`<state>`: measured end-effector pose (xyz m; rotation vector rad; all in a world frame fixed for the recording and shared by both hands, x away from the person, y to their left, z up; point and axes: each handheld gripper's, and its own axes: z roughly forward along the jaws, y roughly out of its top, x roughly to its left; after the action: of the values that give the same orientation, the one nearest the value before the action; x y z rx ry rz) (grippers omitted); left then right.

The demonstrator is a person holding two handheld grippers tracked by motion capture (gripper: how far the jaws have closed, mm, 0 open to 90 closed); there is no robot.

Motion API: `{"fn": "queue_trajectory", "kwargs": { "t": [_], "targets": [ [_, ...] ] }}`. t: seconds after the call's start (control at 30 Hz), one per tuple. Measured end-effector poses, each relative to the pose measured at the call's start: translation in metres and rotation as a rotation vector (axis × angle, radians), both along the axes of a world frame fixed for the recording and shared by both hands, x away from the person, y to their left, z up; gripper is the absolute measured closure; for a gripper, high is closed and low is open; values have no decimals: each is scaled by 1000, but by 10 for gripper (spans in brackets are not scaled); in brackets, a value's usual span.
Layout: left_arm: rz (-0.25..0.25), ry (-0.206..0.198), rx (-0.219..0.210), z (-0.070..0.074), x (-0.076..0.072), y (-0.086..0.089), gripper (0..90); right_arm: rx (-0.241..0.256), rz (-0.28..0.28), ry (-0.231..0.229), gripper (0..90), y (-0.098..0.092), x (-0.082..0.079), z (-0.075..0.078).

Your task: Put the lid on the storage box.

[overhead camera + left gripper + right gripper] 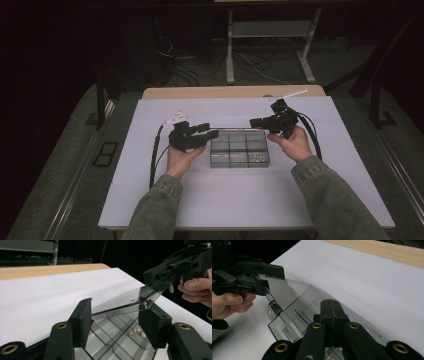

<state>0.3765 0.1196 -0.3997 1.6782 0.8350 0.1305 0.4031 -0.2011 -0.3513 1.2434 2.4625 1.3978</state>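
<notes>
A clear plastic compartment box point(239, 150) lies mid-table on the white sheet point(240, 200). Small brass parts point(136, 332) sit in one compartment near its right front corner. My left gripper point(207, 132) is at the box's far left corner. Its jaws stand open point(117, 306) with the box's end and lid edge between them, not pressed. At the far right corner, my right gripper point(255, 121) has its jaws shut point(331, 302) on the edge of the thin clear lid point(125, 298). The lid is tilted slightly up off the box point(287, 322).
The table's wooden far edge point(230, 92) lies behind the white sheet. Black cables point(155, 155) trail from both grippers beside the hands. Beyond the table are a white desk frame point(230, 55) and loose floor cables.
</notes>
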Motion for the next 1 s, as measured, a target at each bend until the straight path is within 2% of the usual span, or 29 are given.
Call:
{"fn": "queue_trajectory", "kwargs": {
  "t": [0.23,0.53,0.7,1.0],
  "targets": [
    [17,33,33,-10,-9,0,403,21,8,-1,893,-2,-11,-13],
    [-3,68,78,-19,-15,1,398,48,5,-7,893,-5,-18,-27],
    [-19,88,103,-25,-20,1,412,46,5,-11,893,-5,-22,-33],
    [-62,115,198,-31,-28,0,412,78,-12,-10,893,-5,-31,-51]
  ]
}}
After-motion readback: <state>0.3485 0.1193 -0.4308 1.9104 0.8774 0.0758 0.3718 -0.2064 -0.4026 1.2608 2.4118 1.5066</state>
